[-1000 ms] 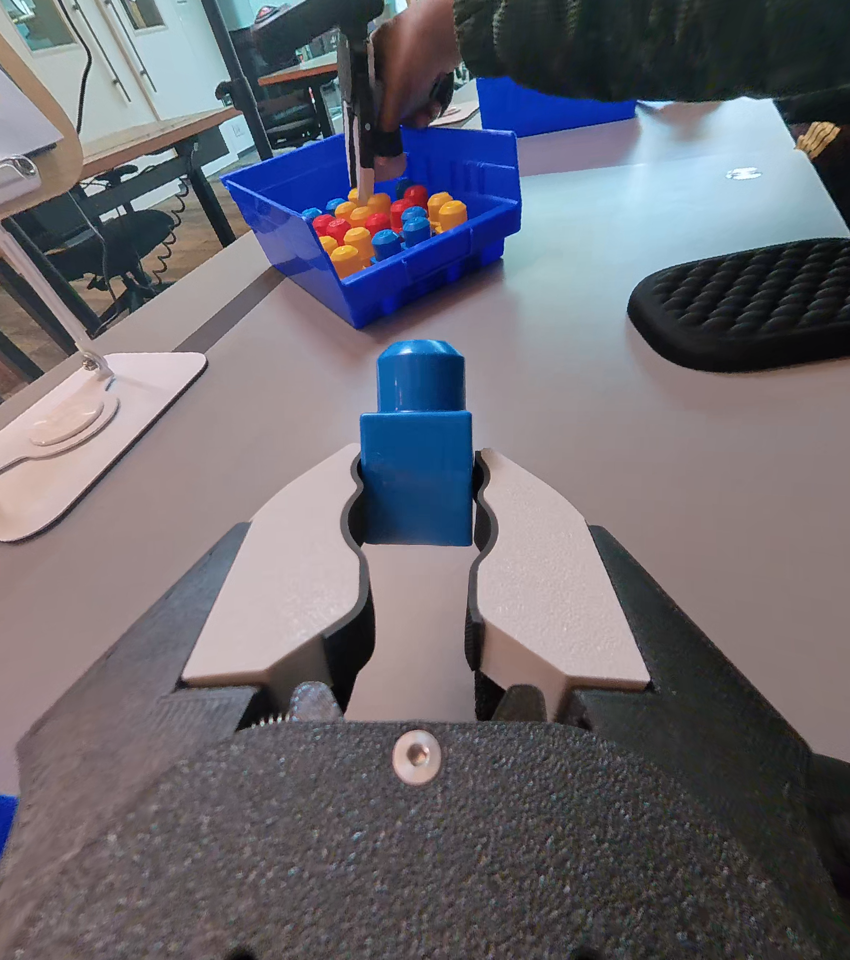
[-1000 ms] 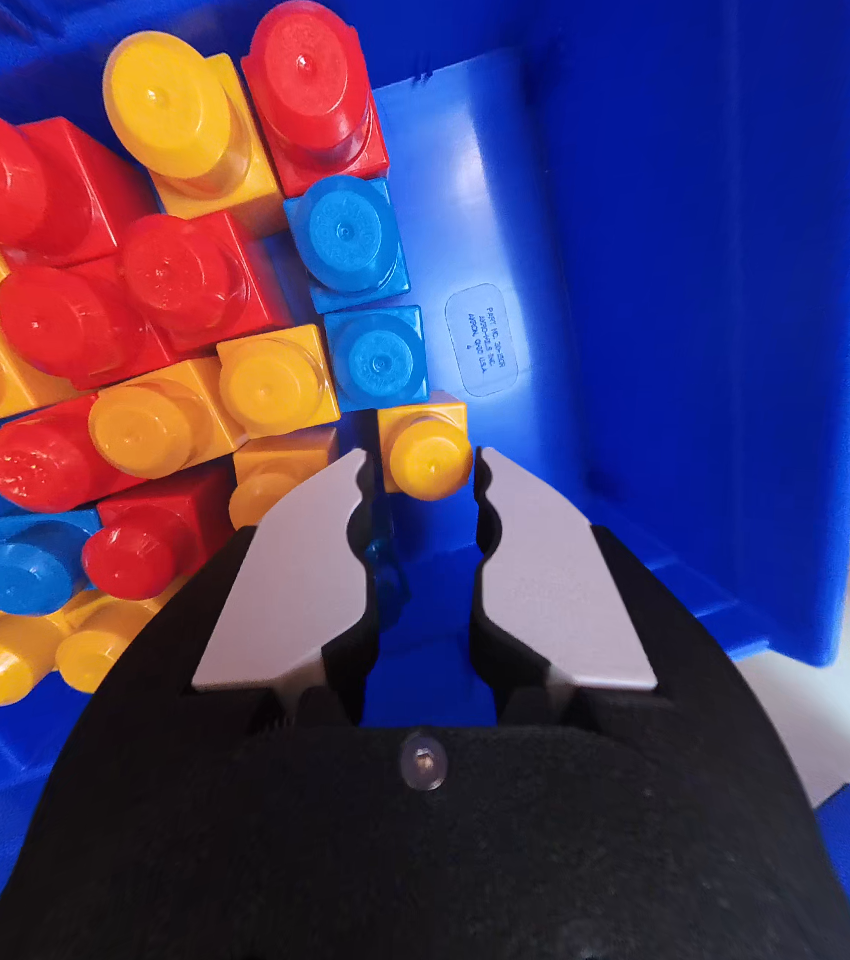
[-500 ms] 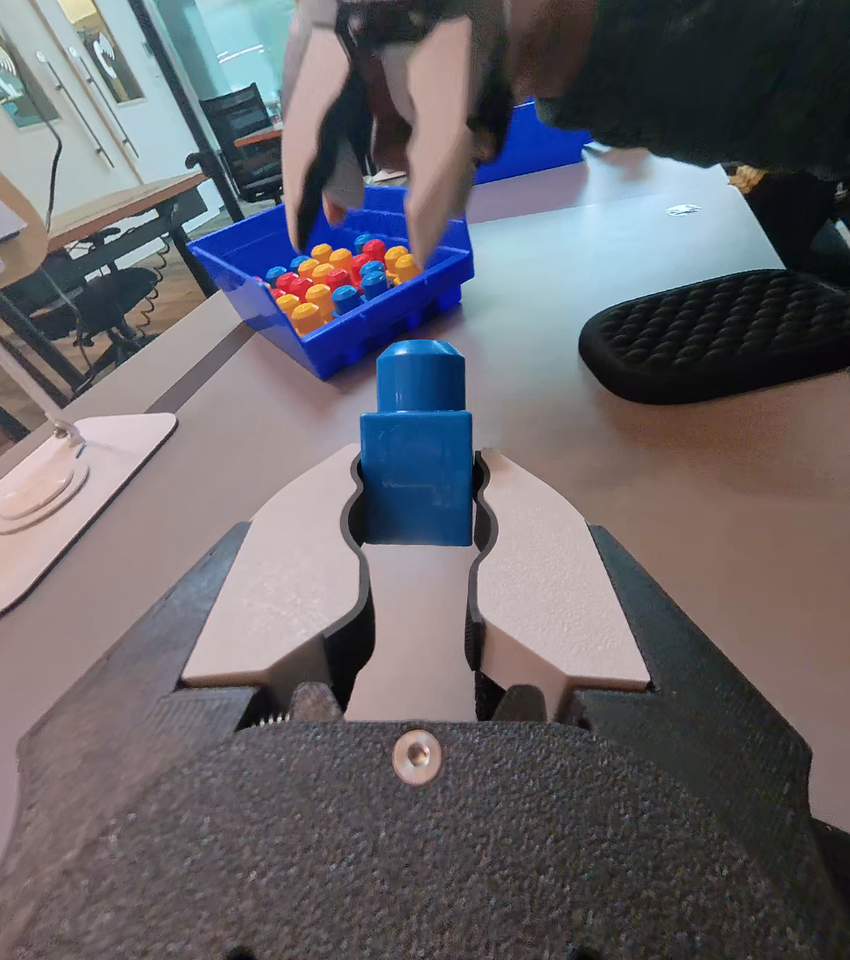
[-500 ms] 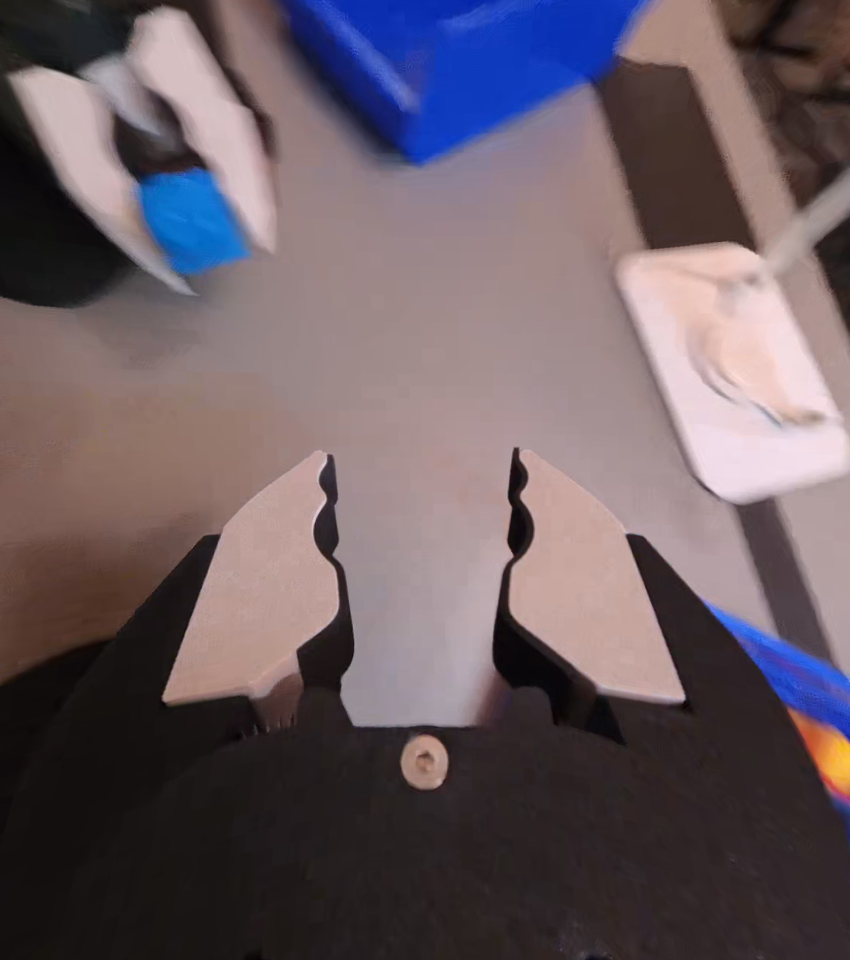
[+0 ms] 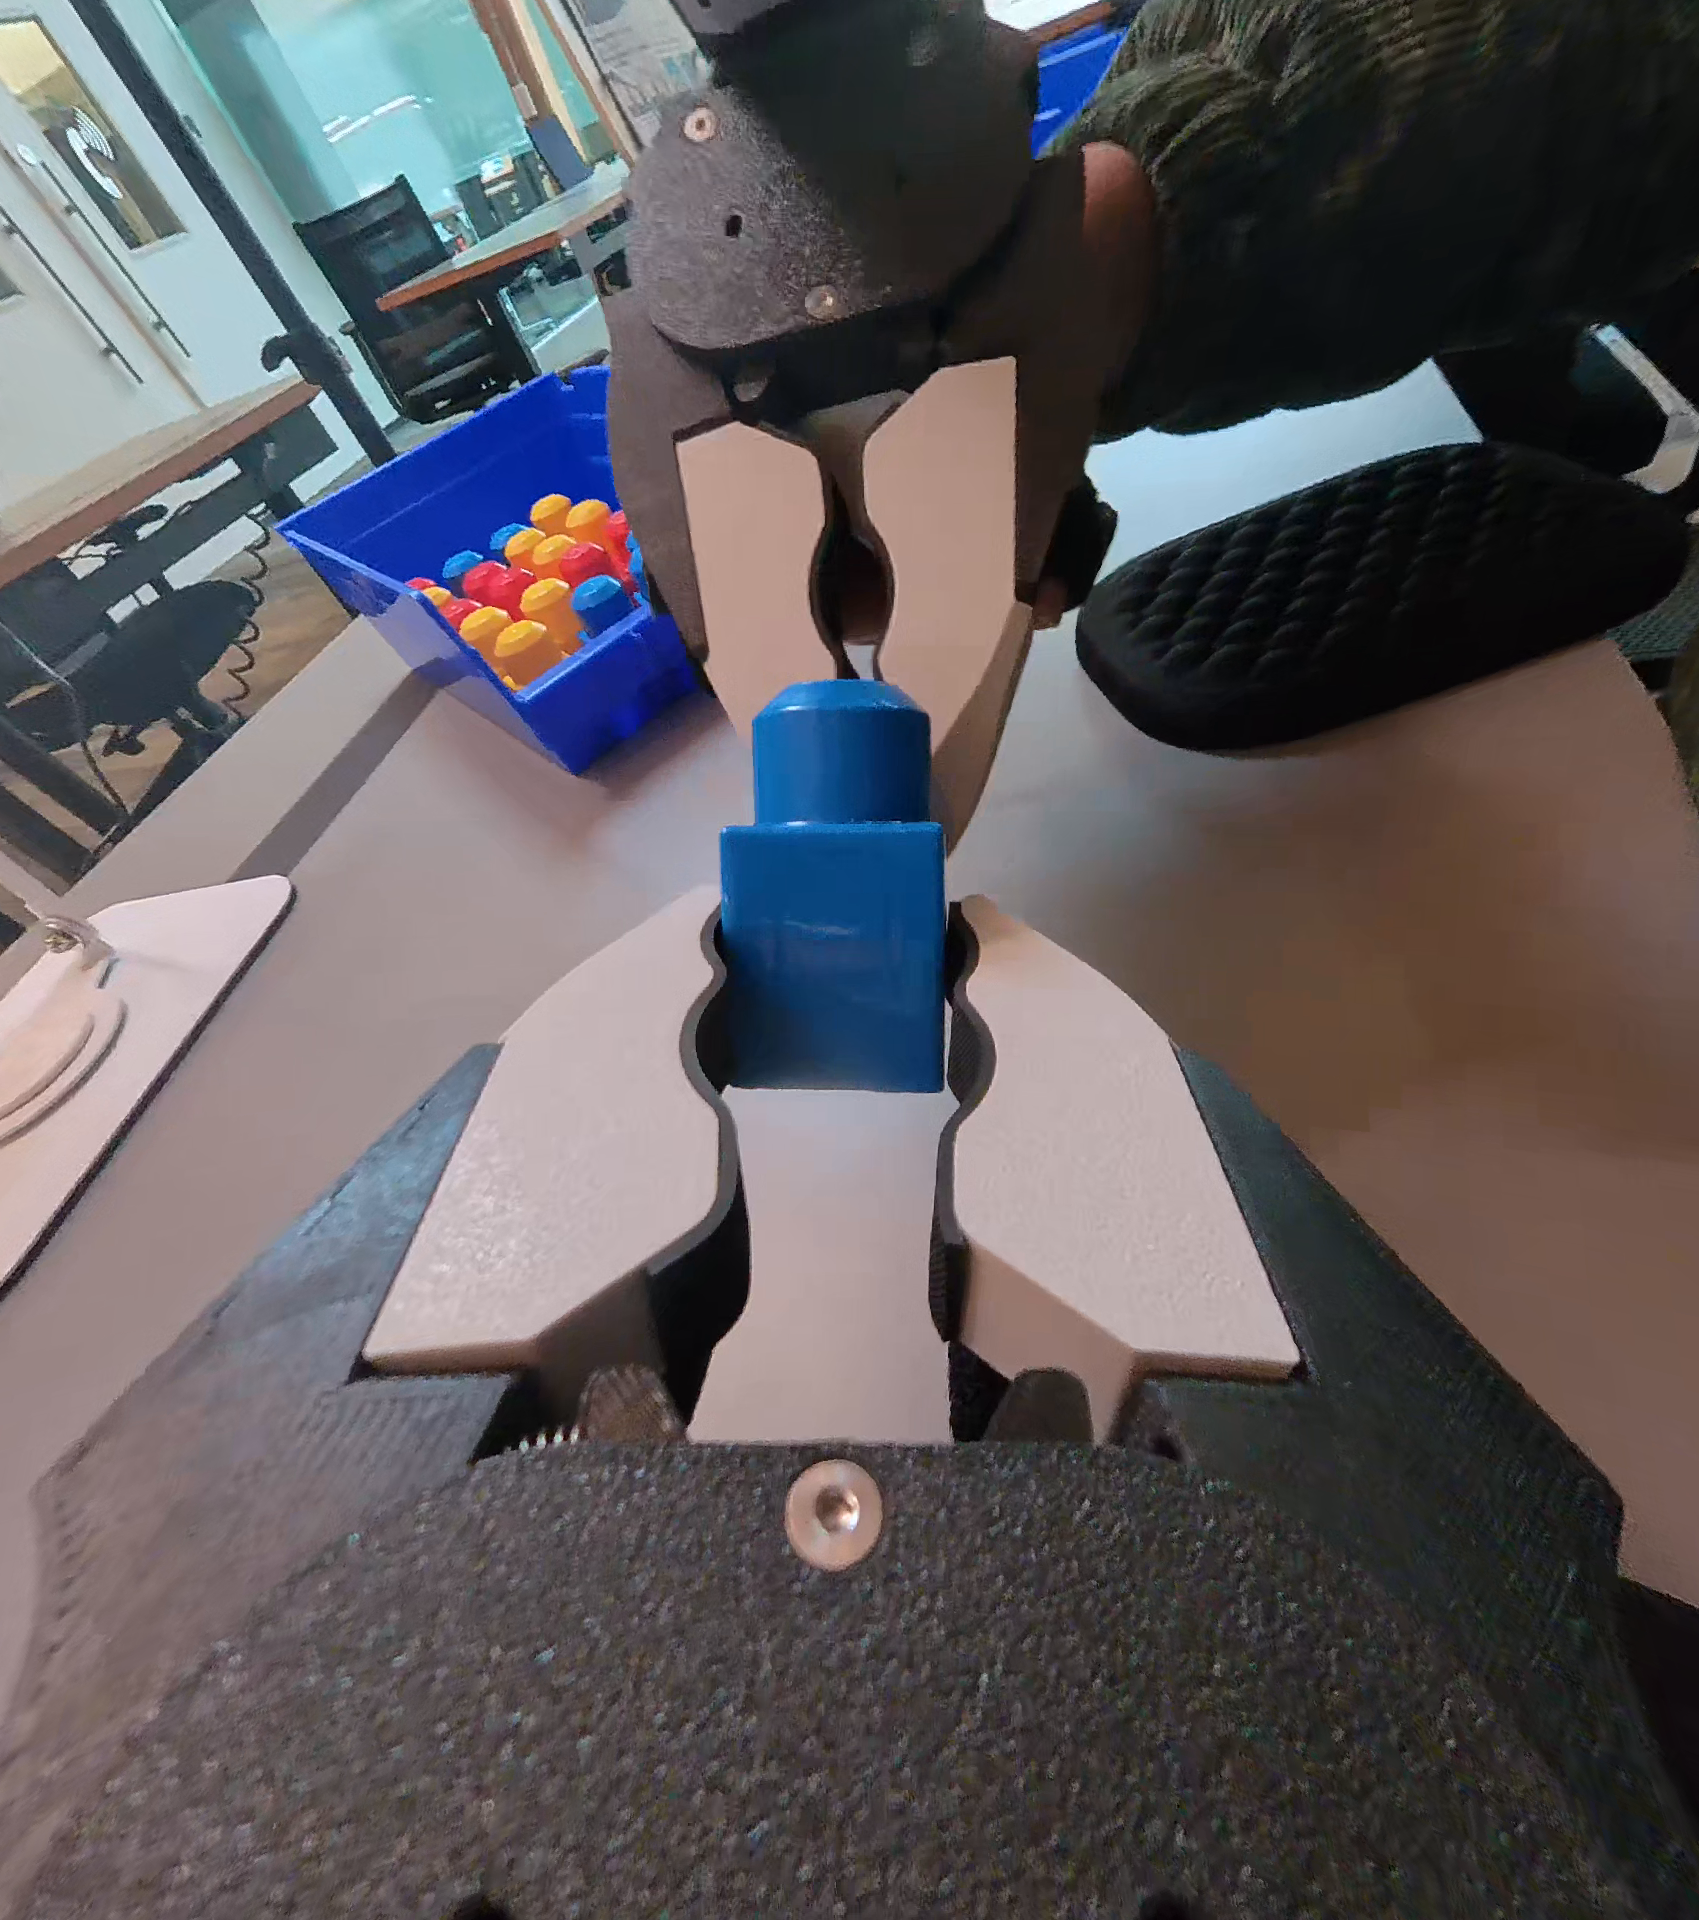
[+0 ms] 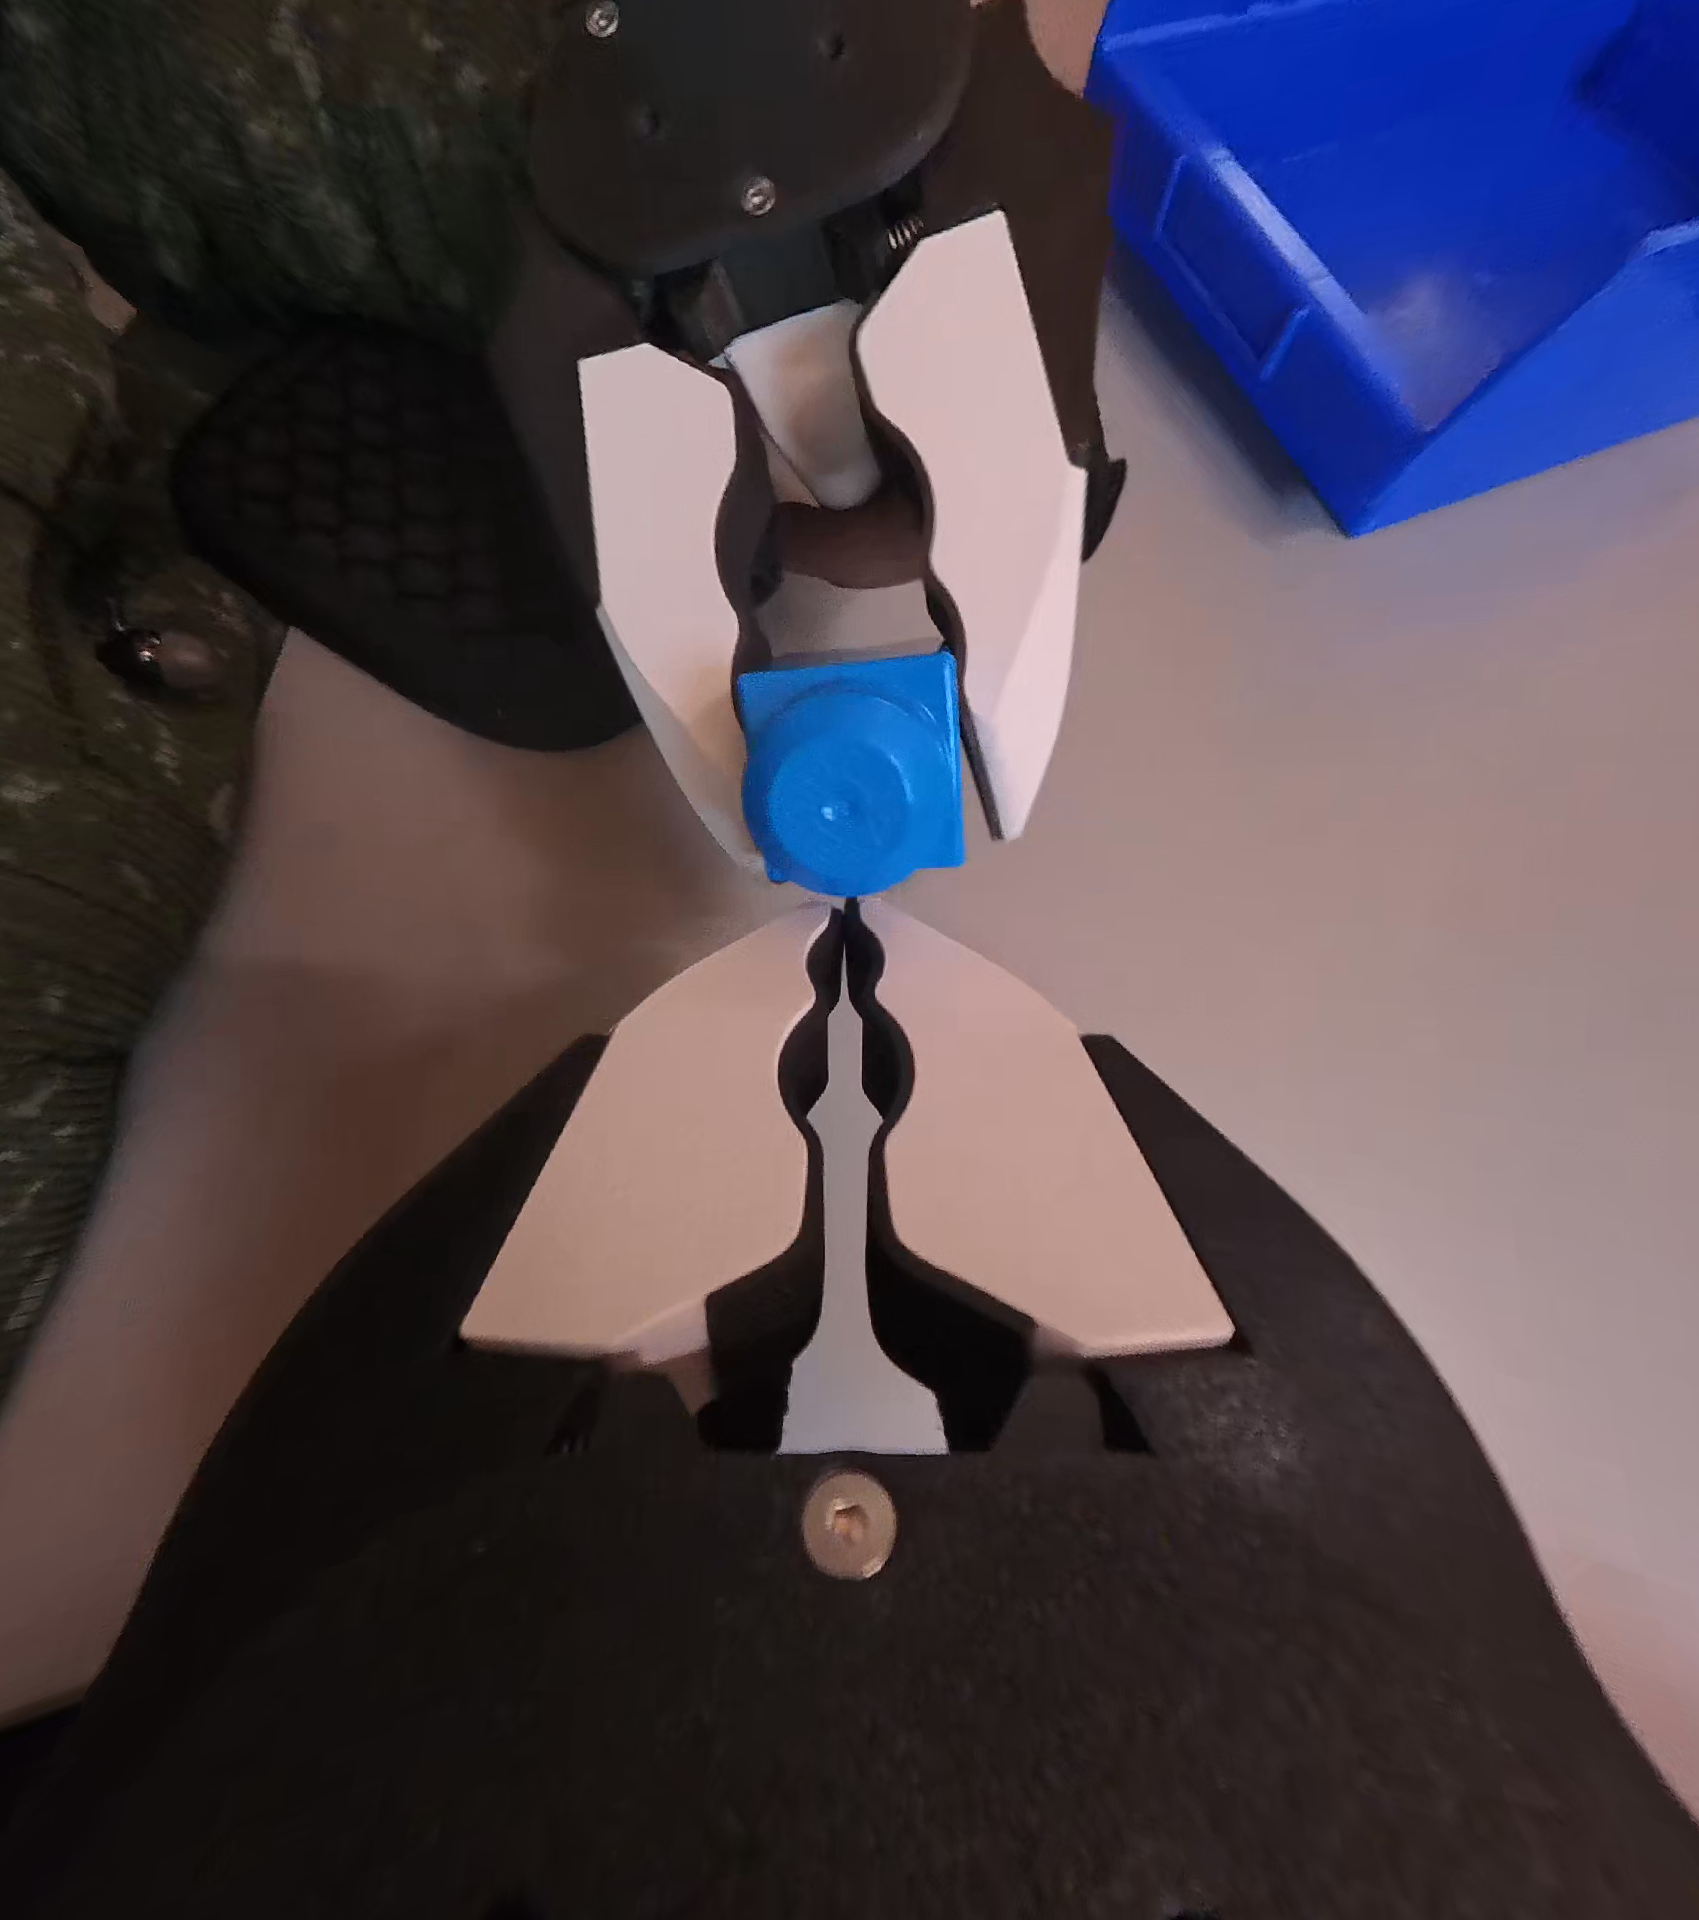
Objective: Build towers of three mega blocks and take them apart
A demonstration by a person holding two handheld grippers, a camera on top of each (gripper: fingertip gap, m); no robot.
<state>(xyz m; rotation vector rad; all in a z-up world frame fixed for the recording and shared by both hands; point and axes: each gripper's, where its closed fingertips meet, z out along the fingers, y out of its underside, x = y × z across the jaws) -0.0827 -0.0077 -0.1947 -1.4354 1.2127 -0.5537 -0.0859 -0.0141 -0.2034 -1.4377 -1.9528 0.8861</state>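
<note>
My left gripper [image 5: 834,935] is shut on a blue mega block [image 5: 829,977] and holds it upright, stud up, over the grey table. My right gripper [image 6: 845,914] is shut and empty, and its closed tips sit right at the block's stud [image 6: 840,810]. In the left wrist view the right gripper [image 5: 850,665] points down just behind the top of the stud. In the right wrist view the left gripper [image 6: 871,847] clamps the block's square base from both sides.
A blue bin [image 5: 606,707] holding several red, yellow and blue blocks [image 5: 533,582] stands at the back left; it also shows in the right wrist view [image 6: 1447,312]. A black mesh pad [image 5: 1375,592] lies at the right. A white stand base [image 5: 45,1091] lies at the left. My left and right fingertips are right by each other.
My right gripper left the bin empty, swung over open, and has shut with its tips at the stud of the blue block. My left gripper kept its hold.
</note>
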